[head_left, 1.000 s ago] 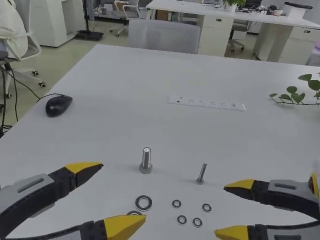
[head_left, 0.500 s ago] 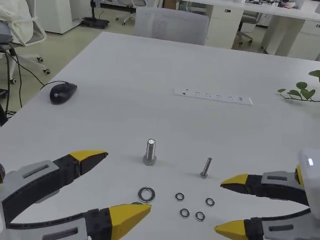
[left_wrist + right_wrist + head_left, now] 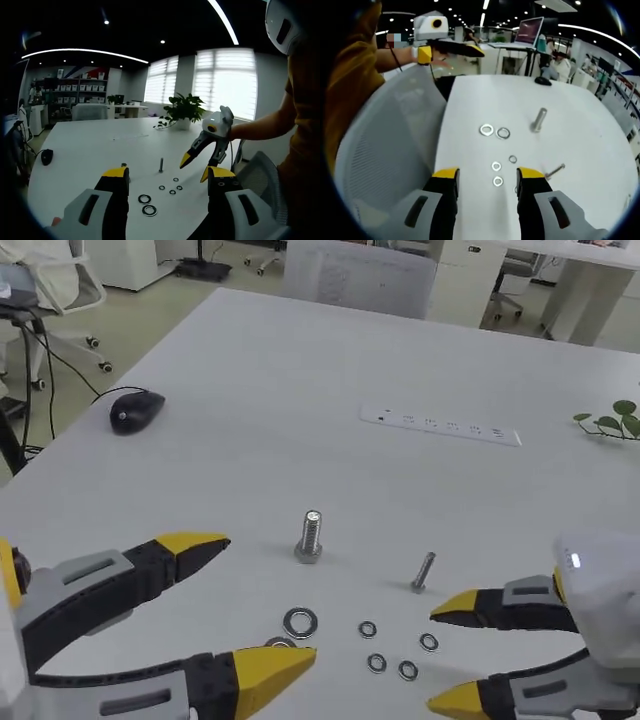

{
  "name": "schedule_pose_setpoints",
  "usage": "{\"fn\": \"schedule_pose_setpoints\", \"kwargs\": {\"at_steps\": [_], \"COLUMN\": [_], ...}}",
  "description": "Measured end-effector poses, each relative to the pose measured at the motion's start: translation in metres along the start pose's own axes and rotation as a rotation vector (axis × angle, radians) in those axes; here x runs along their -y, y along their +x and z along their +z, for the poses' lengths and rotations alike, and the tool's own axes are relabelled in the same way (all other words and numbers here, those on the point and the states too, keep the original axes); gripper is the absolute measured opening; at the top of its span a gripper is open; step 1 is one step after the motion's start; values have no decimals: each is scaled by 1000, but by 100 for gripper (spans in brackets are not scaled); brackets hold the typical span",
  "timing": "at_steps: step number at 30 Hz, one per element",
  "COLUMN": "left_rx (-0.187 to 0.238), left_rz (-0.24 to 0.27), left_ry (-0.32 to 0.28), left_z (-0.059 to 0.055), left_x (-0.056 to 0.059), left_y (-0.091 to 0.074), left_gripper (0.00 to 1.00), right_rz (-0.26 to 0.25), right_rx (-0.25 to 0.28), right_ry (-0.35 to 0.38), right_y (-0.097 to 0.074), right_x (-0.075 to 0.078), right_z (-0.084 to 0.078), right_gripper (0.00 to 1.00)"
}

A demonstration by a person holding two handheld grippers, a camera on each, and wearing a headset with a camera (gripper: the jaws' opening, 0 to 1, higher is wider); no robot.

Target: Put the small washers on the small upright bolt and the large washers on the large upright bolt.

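Observation:
A large bolt (image 3: 310, 537) and a thinner small bolt (image 3: 423, 573) stand upright on the white table (image 3: 300, 410). In front of them lie two large washers (image 3: 300, 621) and several small washers (image 3: 376, 663). My left gripper (image 3: 265, 600) is open at the lower left, and its lower jaw covers part of one large washer (image 3: 278, 643). My right gripper (image 3: 435, 658) is open just right of the small washers. In the right gripper view my right gripper (image 3: 487, 174) frames two small washers (image 3: 496, 166). My left gripper (image 3: 169, 172) faces the large washers (image 3: 144, 199).
A black mouse (image 3: 136, 410) lies at the left of the table and a white power strip (image 3: 440, 427) across the middle. Plant leaves (image 3: 610, 423) reach in at the right edge. A grey chair (image 3: 360, 278) stands beyond the far edge.
The head camera has shifted, so the whole scene sits higher and further right. My right gripper has edged left, closer to the small washers. Both grippers stay open.

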State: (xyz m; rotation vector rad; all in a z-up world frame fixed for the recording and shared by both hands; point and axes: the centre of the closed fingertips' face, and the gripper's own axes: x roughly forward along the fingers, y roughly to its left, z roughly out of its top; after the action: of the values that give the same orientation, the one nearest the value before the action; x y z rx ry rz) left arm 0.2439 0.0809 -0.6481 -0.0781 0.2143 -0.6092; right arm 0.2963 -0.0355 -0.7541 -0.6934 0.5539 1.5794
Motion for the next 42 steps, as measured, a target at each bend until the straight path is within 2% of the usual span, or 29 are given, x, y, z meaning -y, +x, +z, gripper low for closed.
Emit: {"fn": "schedule_pose_setpoints", "kwargs": {"at_steps": [6,10,16,20,30,42], "left_rx": [-4,-6,-2,4,15,17], "left_rz": [1,4,8,12,22,30], "left_ry": [-3,-8,-10,-12,-13,-6], "left_z": [-1,-3,-3,-2,-2,-2], "left_x": [-1,0,0,-1,-3,-4], "left_y": [0,0,-1,-1,-1,0], "left_gripper": [63,63,63,63,63,63], "right_rz": [33,54,79,90,118,137], "right_rx": [-52,-124,-206,-232,-337,-367], "right_ry": [-43,-82,-147,-164,-238,-250], "right_y": [6,10,18,22,31,35], "right_x": [1,3,3,5,5,13], "right_z": [-4,-14,-23,-24,-38,-38], "right_gripper": [48,48,46,46,44,40]}}
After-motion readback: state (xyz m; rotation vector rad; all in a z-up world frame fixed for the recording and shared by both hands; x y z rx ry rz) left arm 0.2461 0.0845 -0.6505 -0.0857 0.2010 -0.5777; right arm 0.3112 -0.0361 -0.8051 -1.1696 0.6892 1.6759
